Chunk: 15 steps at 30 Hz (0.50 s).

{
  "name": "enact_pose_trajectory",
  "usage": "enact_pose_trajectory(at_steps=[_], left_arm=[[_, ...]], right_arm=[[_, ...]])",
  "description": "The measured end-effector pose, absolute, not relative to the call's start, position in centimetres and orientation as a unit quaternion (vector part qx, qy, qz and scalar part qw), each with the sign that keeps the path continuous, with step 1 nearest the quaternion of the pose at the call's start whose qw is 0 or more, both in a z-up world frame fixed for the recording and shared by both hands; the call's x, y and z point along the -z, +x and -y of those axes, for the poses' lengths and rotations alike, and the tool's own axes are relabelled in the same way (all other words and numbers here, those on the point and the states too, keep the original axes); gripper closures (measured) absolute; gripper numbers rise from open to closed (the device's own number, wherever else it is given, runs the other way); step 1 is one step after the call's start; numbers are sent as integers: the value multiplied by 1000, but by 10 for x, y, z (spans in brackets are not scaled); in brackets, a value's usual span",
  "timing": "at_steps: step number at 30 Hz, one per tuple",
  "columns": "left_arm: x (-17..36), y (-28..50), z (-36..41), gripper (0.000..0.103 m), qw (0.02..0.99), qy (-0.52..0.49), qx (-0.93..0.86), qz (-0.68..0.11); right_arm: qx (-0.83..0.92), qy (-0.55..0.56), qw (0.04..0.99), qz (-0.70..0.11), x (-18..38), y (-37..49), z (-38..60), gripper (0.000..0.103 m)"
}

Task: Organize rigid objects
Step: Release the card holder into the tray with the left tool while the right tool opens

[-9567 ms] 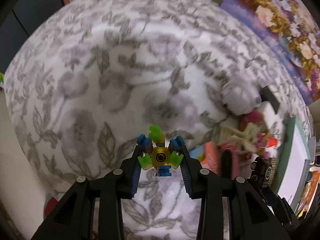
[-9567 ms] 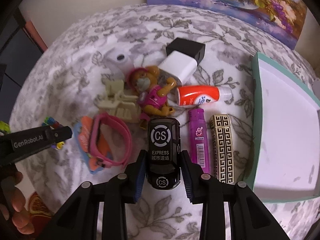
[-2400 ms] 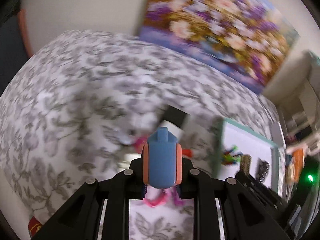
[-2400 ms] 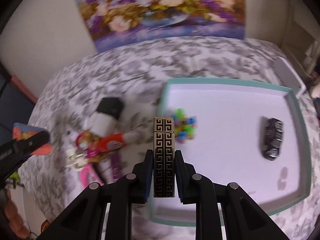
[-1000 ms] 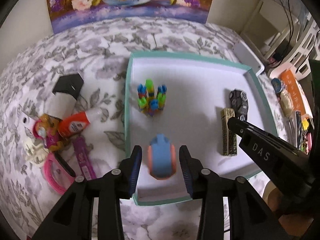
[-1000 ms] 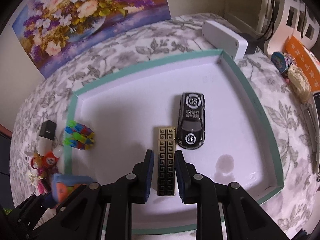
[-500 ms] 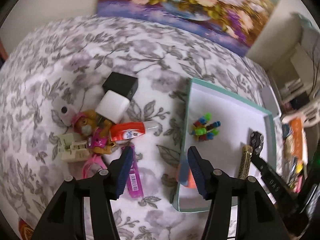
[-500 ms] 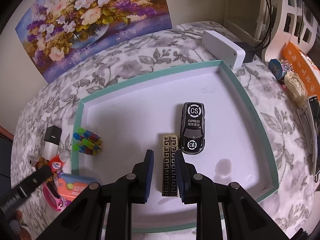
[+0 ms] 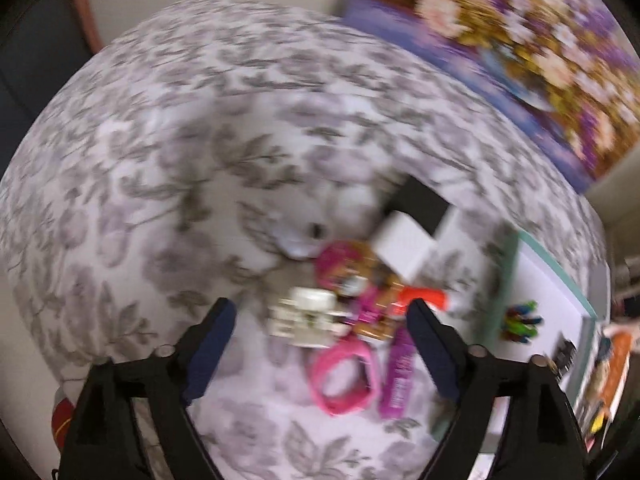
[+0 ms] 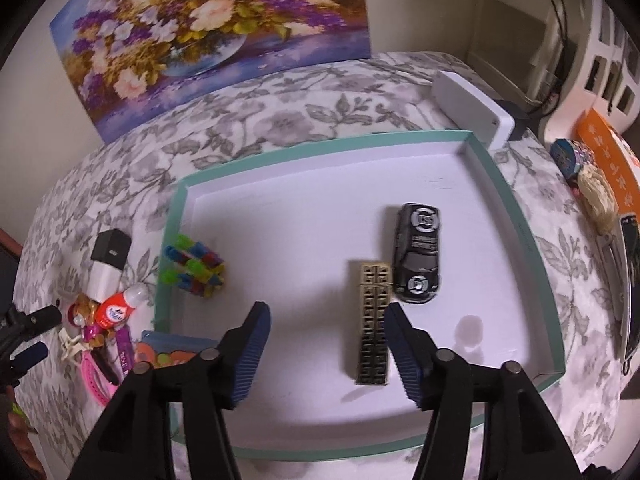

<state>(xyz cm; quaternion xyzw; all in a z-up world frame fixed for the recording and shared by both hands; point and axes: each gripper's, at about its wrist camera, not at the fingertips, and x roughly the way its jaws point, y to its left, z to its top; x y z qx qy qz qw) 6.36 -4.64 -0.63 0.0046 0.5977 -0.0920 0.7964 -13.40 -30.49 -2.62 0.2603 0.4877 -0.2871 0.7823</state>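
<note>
I see a worktop [image 10: 280, 120] covered in a grey leaf-patterned cloth. A teal-rimmed tray [image 10: 516, 216] sits directly on it toward the right. Left of the tray a cluster lies on the cloth: a black box [image 10: 111, 246] touching a white block [image 9: 404, 246], a red-and-white tube [image 10: 118, 308], a pink toy figure [image 9: 348, 276], a cream clip [image 9: 306, 316], a pink band [image 9: 346, 380] and a purple lighter [image 9: 400, 376] just beside it. A white box [image 10: 472, 108] rests at the tray's far right corner. A flower painting [image 10: 212, 28] stands on the worktop's far edge.
</note>
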Motion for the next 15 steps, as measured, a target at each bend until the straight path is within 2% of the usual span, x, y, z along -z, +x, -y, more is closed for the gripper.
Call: enact_pose_trajectory(at_steps=[5,8,15], left_arm=[[8,74,29,13,800,7,62,-597],[7,76,24,13,803,9,60,-593],[3,81,7,11,803,-11,66,-593]], right_arm=[[264,262,782,-500,30,-122,288,36],[258,255,784,-503,30,-115,277,26],[228,221,807,-498,18,-96,242,26]])
